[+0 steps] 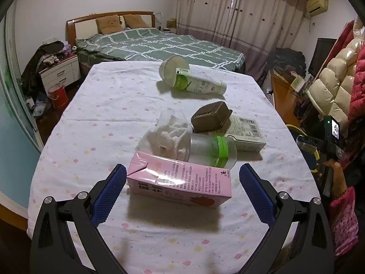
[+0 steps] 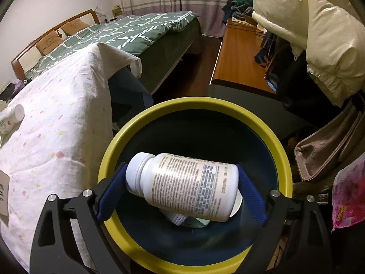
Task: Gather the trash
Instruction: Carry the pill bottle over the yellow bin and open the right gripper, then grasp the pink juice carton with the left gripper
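Observation:
A pink strawberry-milk carton [image 1: 180, 178] lies on its side on the table's flowered cloth [image 1: 102, 114]. My left gripper [image 1: 182, 172] is open, one blue pad on each side of the carton with a small gap. Behind it are a crumpled tissue [image 1: 171, 134], a clear bottle with a green band [image 1: 212, 150], a brown plastic tray [image 1: 212, 118], a flat barcoded box [image 1: 247, 132], a white-and-green bottle [image 1: 198, 84] and a white cup [image 1: 173, 68]. My right gripper [image 2: 182, 171] is shut on a white pill bottle [image 2: 187, 185], held end to end above the yellow-rimmed bin [image 2: 262, 123].
The bin holds a white ribbed item [image 2: 179, 219]. It stands beside the table's corner [image 2: 68, 118]. A wooden desk [image 2: 237, 54], a cream puffer jacket [image 2: 319, 34] and a bag [image 2: 324, 150] crowd the right. A bed [image 1: 159, 43] lies beyond the table. A person's hand [image 1: 338, 171] shows at the right.

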The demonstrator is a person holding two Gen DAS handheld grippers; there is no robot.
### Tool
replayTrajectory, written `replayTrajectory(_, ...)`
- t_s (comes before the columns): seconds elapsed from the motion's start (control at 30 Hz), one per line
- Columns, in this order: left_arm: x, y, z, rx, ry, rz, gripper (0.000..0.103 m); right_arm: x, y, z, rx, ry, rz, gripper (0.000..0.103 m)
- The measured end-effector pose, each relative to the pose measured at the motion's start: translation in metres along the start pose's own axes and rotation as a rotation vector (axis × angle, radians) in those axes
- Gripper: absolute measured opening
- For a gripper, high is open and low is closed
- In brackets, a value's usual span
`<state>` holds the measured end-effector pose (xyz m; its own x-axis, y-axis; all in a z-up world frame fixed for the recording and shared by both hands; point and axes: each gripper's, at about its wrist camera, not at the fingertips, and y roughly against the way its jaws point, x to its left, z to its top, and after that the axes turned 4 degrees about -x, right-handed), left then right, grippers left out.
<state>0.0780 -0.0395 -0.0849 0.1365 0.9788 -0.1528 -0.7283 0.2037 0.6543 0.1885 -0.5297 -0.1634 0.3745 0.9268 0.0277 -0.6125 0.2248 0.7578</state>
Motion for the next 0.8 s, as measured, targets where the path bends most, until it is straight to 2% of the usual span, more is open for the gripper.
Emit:
replayTrajectory(0.13, 0.0, -0.006, -0.003, 0.013, -0.018, -0.012, 0.098, 0.001, 0.003, 0.002, -0.02, 0.013, -0.006, 0.092)
replayTrajectory(0.37, 0.005, -0.01, -0.004, 0.015, -0.065, -0.06, 0.098, 0.001, 0.012, 0.005, -0.033, 0.007, 0.005, 0.092)
replayTrajectory(0.53, 0.016, -0.016, -0.001, 0.021, -0.129, -0.12, 0.098, 0.004, 0.019, 0.001, -0.043, 0.01, 0.009, 0.092)
replayTrajectory(0.63, 0.022, -0.024, 0.0, 0.051, -0.161, -0.186, 0.098, 0.007, 0.023, 0.0, -0.047, 0.011, 0.01, 0.092)
replayTrajectory(0.8, 0.031, -0.039, -0.001, 0.094, -0.179, -0.183, 0.098, 0.013, 0.027, 0.001, -0.062, 0.017, 0.015, 0.092)
